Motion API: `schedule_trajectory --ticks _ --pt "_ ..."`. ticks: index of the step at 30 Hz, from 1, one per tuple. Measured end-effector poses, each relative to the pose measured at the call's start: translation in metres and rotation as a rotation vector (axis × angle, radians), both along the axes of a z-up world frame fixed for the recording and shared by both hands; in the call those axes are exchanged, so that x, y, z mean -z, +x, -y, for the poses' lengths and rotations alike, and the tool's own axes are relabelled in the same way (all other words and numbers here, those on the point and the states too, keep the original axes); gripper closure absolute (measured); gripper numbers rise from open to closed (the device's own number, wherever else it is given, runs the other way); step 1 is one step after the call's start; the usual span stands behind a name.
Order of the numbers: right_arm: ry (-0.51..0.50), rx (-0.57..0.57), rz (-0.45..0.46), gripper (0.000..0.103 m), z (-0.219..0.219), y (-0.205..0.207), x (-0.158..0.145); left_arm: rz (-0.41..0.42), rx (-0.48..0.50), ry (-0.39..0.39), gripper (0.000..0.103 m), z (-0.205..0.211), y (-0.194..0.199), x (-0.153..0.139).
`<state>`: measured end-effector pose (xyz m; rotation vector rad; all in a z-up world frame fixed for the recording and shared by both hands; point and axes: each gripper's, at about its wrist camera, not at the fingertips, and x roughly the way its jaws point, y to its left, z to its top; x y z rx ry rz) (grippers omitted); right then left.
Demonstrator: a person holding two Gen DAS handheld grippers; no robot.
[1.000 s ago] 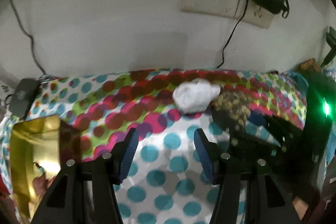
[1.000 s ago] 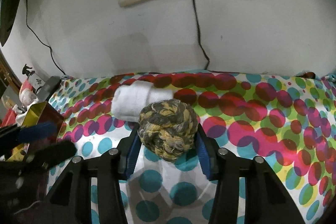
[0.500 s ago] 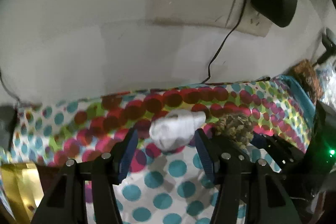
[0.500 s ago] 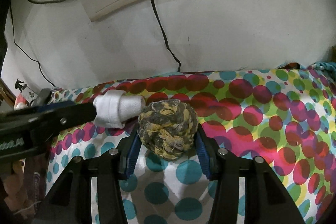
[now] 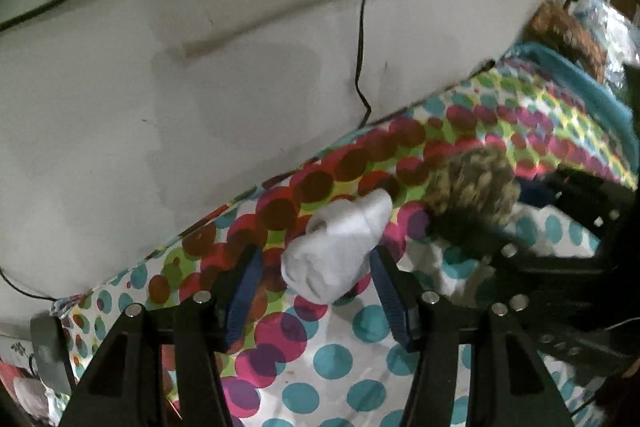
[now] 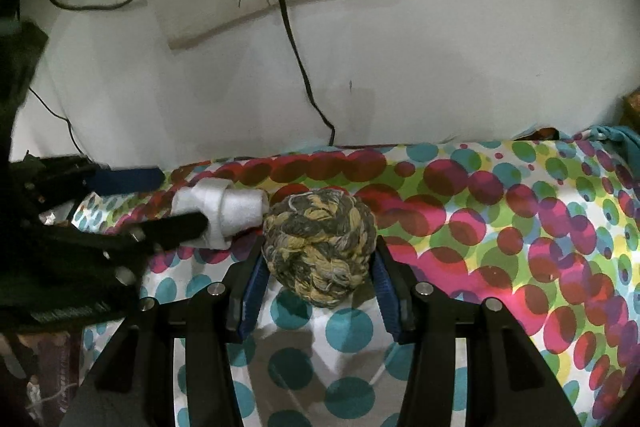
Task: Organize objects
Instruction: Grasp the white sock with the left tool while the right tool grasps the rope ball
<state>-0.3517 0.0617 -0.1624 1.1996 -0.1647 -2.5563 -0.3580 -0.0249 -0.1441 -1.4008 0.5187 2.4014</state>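
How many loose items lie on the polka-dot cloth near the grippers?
2. A white rolled sock sits between the open fingers of the left gripper; a braided rope ball beside it is clamped in the right gripper. More may be hidden behind the grippers.

Rolled sock [image 6: 224, 213] lies on the dotted cloth [image 6: 520, 227], just left of the rope ball [image 6: 320, 251], wall [image 6: 440, 67] behind
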Motion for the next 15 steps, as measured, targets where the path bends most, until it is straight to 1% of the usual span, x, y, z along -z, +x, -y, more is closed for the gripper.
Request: schedule_trajectory --ticks 2,5,8,11,13,14,15 --pt "0.006 0.005 -0.008 0.057 -0.011 0.002 -0.003 0.013 0.009 -0.011 0.046 -0.003 -0.002 0.005" --pt "0.013 0.008 -0.007 0.057 -0.012 0.002 -0.003 0.012 0.016 -0.031 0.046 -0.007 -0.005 0.01" --pt "0.02 0.018 -0.007 0.057 -0.018 0.001 -0.006 0.008 0.003 -0.027 0.045 -0.008 -0.007 0.013" --pt "0.029 0.027 -0.015 0.057 -0.021 0.003 -0.009 -0.017 -0.001 -0.035 0.045 -0.009 -0.003 0.016" --pt "0.024 0.033 -0.016 0.057 -0.024 0.001 -0.009 -0.012 0.001 -0.03 0.046 -0.011 -0.002 0.02" --pt "0.025 0.039 -0.017 0.057 -0.025 0.001 -0.01 -0.007 -0.003 -0.028 0.049 -0.011 -0.002 0.022" --pt "0.022 0.041 -0.016 0.057 -0.026 0.001 -0.01 -0.003 0.003 -0.019 0.056 -0.012 0.0 0.023"
